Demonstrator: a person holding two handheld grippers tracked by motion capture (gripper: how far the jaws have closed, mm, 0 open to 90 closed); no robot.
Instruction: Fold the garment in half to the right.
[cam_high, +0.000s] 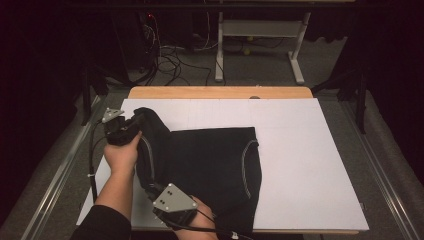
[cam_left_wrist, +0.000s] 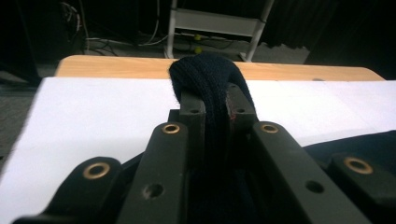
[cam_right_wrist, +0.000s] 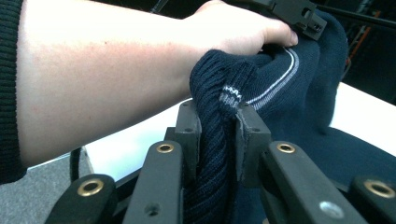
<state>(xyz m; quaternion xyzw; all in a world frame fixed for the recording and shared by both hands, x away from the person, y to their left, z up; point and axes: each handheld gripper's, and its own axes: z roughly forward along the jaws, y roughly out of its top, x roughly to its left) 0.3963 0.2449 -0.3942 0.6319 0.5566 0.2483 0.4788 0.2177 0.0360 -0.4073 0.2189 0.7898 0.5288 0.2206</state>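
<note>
A dark navy knitted sweater (cam_high: 210, 160) with thin grey stripes lies on the white board (cam_high: 300, 150), its left edge lifted. My left gripper (cam_high: 131, 125) holds the far left corner; in the left gripper view its jaws are shut on a bunched fold of the sweater (cam_left_wrist: 210, 79). My right gripper (cam_high: 156, 192) is at the near left corner; in the right gripper view its jaws are shut on a ribbed, striped edge of the sweater (cam_right_wrist: 224, 93). The other hand (cam_right_wrist: 233, 32) and the raised sweater fold (cam_right_wrist: 299, 70) show beyond it.
The white board lies on a wooden table (cam_high: 220, 92). Behind it stand a white frame's legs (cam_high: 295, 55) and loose cables (cam_high: 170, 60) on the floor. Metal rails (cam_high: 60, 170) run along both sides. The board's right half is bare.
</note>
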